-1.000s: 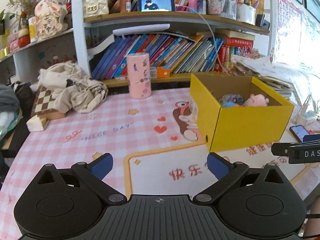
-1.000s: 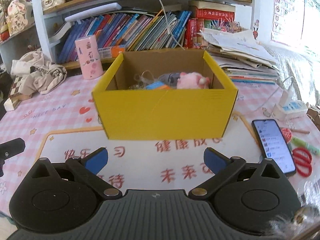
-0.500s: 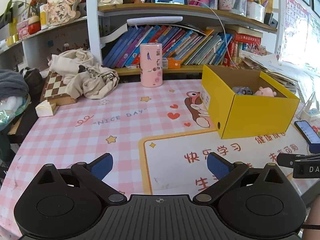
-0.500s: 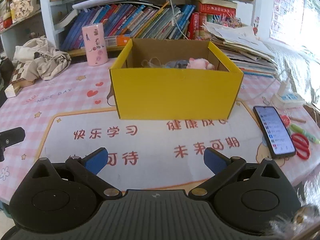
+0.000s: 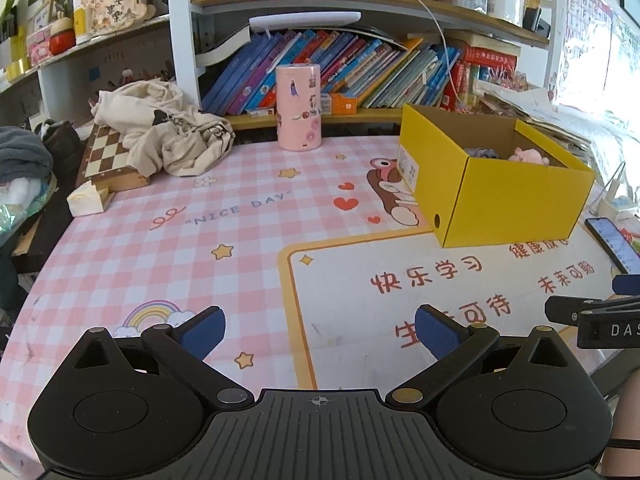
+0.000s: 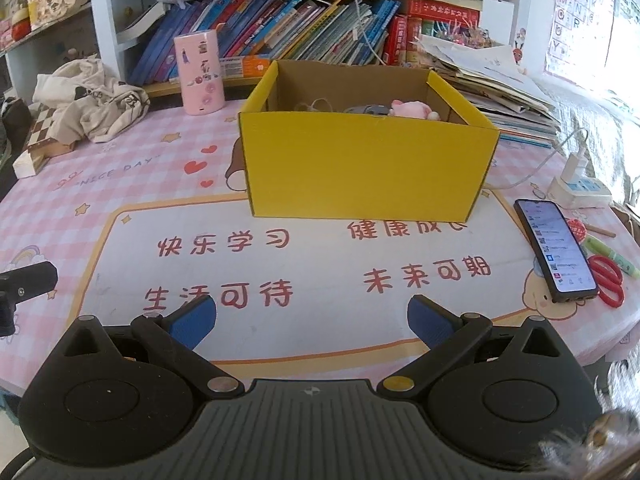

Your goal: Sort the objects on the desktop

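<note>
The sorting looks nearly finished, as far as I can judge. The yellow box [image 6: 368, 164] stands on the desk [image 5: 168, 248] toward its far right part, just in front of the bookshelf, and it already holds several small things: a pink plush toy [image 6: 412, 109], something grey beside it, and one or two more pieces that I cannot make out. The wide middle of the desk, with the printed mat, carries no loose object.

What is perhaps left lies at the right edge of the desk: a phone [image 6: 554, 252] with its screen lit, red scissors [image 6: 608, 284] just beside it, and a green pen-like thing [image 6: 612, 258]. Whether these belong to the task, I cannot say. A pink cylinder [image 5: 299, 107] stands upright near the far edge, and a crumpled cloth [image 5: 168, 132] lies over a chessboard at the far left corner.

The left tongs [image 5: 320, 330] are wide open and hold nothing; the right tongs [image 6: 312, 322] are the same, spread wide and empty. Both hang over the near edge of the desk, well apart from the box.

The box is open-topped cardboard, bright yellow outside and plain brown inside, with straight walls and no visible dents.
</note>
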`<state>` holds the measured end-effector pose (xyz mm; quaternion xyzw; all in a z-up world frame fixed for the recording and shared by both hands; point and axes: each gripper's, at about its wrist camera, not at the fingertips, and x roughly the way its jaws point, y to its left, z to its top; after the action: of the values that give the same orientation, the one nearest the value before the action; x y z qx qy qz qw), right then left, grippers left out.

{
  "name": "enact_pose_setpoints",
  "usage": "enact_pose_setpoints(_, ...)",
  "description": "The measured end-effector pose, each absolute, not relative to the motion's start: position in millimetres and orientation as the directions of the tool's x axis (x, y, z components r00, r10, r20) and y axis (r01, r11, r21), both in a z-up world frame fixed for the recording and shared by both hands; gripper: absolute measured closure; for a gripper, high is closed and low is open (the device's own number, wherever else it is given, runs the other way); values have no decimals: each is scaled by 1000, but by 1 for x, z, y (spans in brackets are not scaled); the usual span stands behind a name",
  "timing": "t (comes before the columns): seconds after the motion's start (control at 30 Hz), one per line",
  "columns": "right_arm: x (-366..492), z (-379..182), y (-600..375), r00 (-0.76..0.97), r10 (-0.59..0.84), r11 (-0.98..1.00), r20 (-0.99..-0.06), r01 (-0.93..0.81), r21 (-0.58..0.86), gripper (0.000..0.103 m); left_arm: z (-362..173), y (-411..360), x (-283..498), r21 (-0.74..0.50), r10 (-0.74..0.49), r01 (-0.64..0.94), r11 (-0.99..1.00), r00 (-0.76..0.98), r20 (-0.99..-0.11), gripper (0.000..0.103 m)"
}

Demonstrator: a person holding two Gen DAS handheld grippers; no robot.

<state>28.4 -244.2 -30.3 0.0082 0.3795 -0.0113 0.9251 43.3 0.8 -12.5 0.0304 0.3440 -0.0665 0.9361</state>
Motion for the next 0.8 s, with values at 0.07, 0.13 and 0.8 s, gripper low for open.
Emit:
enact_pose_setpoints(0.07,28,-31,-242,710,-10,1000,-704,18,4,0,-13,2,42,11,-100,141,990,753,-651,1)
enact_pose_setpoints(0.13,27,-32,-239,708,-5,1000,-706,10,2,0,-14,4,40,8,-98,136,991,750,-654,1)
enact_pose_setpoints(0.8,25,-35,-233,695,-5,1000,-719,0,-7,0,-18,3,36,13,-102,148,989,742,-663,0)
